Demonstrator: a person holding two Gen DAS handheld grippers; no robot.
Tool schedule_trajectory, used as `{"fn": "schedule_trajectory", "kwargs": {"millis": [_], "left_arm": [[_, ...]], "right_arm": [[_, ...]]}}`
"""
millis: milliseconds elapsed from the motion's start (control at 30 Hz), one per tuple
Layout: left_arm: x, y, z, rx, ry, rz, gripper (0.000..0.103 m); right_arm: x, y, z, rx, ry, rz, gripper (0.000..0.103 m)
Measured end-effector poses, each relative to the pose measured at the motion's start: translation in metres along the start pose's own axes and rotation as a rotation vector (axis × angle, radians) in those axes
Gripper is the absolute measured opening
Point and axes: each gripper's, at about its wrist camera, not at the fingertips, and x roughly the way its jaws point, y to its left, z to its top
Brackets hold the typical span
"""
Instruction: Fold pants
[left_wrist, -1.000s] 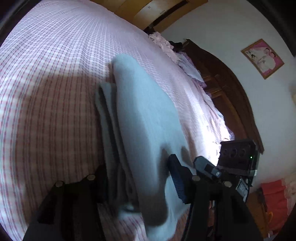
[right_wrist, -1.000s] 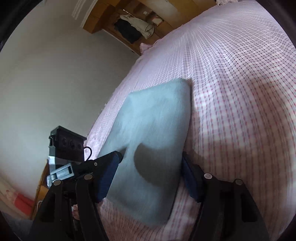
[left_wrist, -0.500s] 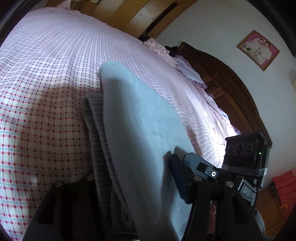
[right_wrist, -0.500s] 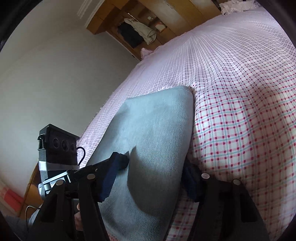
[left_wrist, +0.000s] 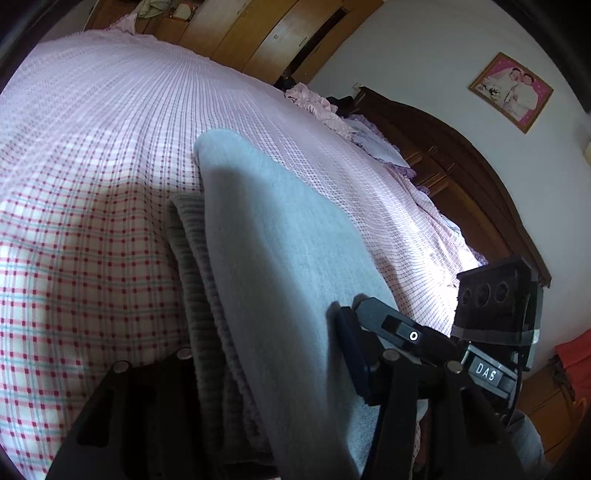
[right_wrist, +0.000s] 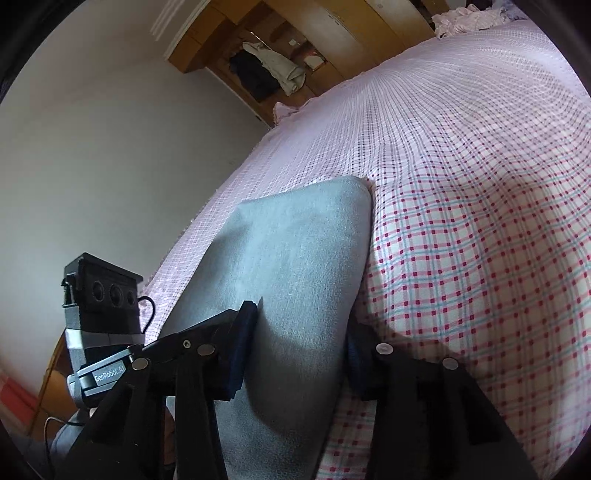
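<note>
Pants: grey-blue, folded to a long thick bundle, several layers stacked. Lie on bed, near its front edge, long axis running away from the viewer. Ribbed darker layers show along bundle's left side in left view; smooth top layer across the rest. Far end rounded, flat on the cover.

Bed: pink/red/teal check cover, taut, sunlit patch beside bundle.

Left gripper: black, low over near end of pants. Jaws have just been closing a little, pants between them. Right finger w/ dark blue pad lies against the top layer; left finger sits by the ribbed side, contact there hidden in shadow. Firm pinch or not: can't tell.

Right gripper: black, at the same near end, other side. Jaws have just been closing, pants between them. Left pad presses into the cloth, cloth bulges up betw. the fingers; right pad mostly hidden under bundle's edge, tight against it. Reads as pinching the pants.

Each gripper shows in the other's view, w/ black camera block on top.

Headboard: dark wood, arched, bed's right side in left view.
Picture: framed, pink, on white wall.
Wardrobe: light wood, clothes hanging inside.
</note>
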Motion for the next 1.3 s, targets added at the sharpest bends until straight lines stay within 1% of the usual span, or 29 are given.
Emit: {"fn": "schedule_trajectory", "kwargs": {"millis": [200,300,400,467,567,700,800,900,1167,1300], "left_arm": [[-0.012,-0.014,-0.004,0.035,-0.032,0.045,0.052],[-0.019,-0.015,-0.004,0.042,-0.039,0.040,0.052],[-0.027,-0.020,-0.002,0.040,-0.054,0.022,0.052],[-0.033,-0.026,0.001,0.055,-0.068,0.023,0.052],[-0.042,-0.034,0.007,0.080,-0.084,0.038,0.052],[-0.048,-0.041,0.016,0.100,-0.109,0.040,0.052],[-0.046,-0.042,0.026,0.109,-0.109,0.033,0.052],[-0.037,-0.041,0.041,0.122,-0.104,0.040,0.052],[0.002,-0.034,0.101,0.156,-0.118,0.086,0.053],[0.025,-0.018,0.128,0.141,-0.136,0.076,0.053]], "right_arm": [[-0.007,0.020,0.001,-0.058,-0.018,-0.040,0.033],[-0.014,0.029,0.004,-0.080,-0.036,-0.038,0.032],[-0.023,0.041,0.005,-0.141,-0.070,-0.043,0.031],[-0.028,0.044,0.006,-0.161,-0.085,-0.041,0.031],[-0.034,0.045,0.011,-0.140,-0.101,-0.019,0.031],[-0.041,0.046,0.019,-0.130,-0.114,-0.022,0.031],[-0.044,0.047,0.034,-0.129,-0.117,-0.032,0.031],[-0.037,0.046,0.051,-0.123,-0.101,-0.054,0.031],[0.003,0.024,0.119,-0.130,-0.051,-0.081,0.031],[0.025,0.015,0.149,-0.135,-0.046,-0.106,0.031]]}}
